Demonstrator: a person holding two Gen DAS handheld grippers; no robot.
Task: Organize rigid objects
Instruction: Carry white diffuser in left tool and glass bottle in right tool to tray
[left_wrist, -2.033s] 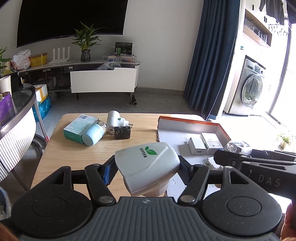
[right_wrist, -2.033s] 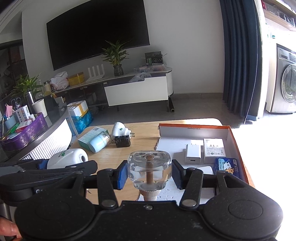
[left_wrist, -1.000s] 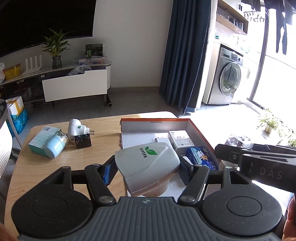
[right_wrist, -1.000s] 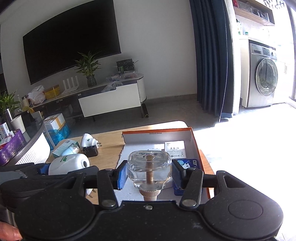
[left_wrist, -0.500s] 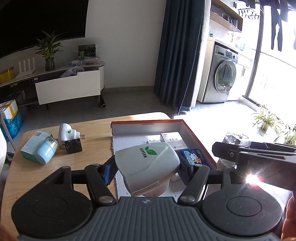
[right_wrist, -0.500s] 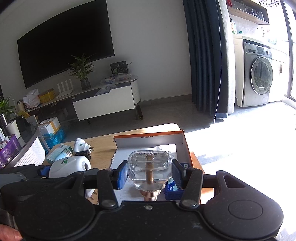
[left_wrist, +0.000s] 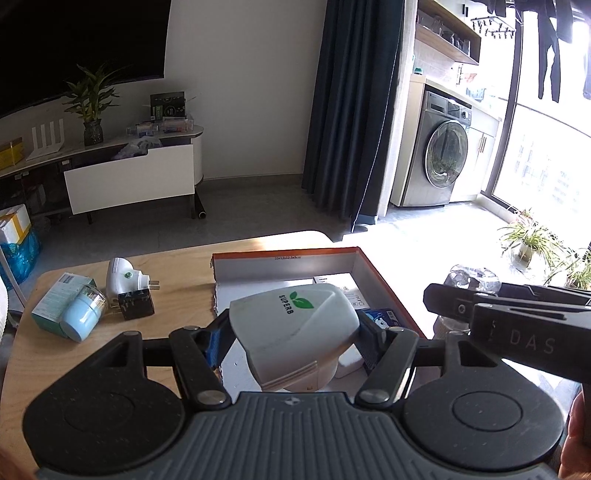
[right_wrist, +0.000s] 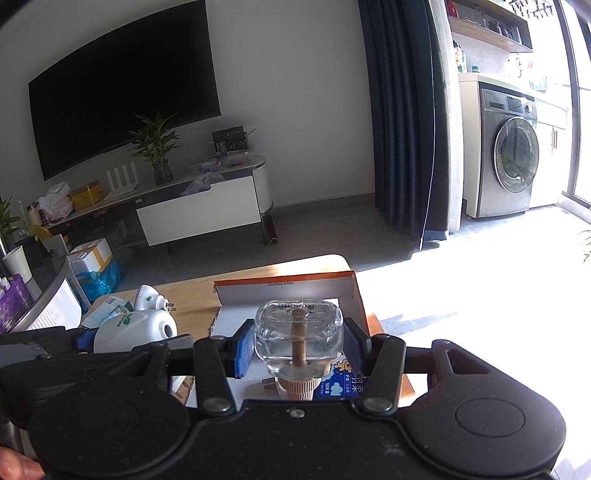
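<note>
My left gripper (left_wrist: 291, 338) is shut on a white plug-in device with a green leaf logo (left_wrist: 295, 328), held above the near part of an orange-rimmed cardboard box (left_wrist: 384, 284). My right gripper (right_wrist: 298, 349) is shut on a clear glass refill bottle with a wick and ribbed cap (right_wrist: 298, 332), also over that box (right_wrist: 288, 284). The white device (right_wrist: 133, 330) shows at the left in the right wrist view. Inside the box lie a blue packet (right_wrist: 338, 380) and a white carton (left_wrist: 347, 293), partly hidden.
On the wooden table (left_wrist: 177, 266) left of the box sit a second white plug (left_wrist: 122, 277), a black adapter (left_wrist: 135, 304), a pale blue jar (left_wrist: 79, 319) and a teal carton (left_wrist: 55, 299). Beyond the table lie the floor, a TV console (right_wrist: 199, 206) and a washing machine (right_wrist: 513, 166).
Both views have swung rightward across the room, so the box now sits nearer the middle and closer. Both grips are unchanged.
</note>
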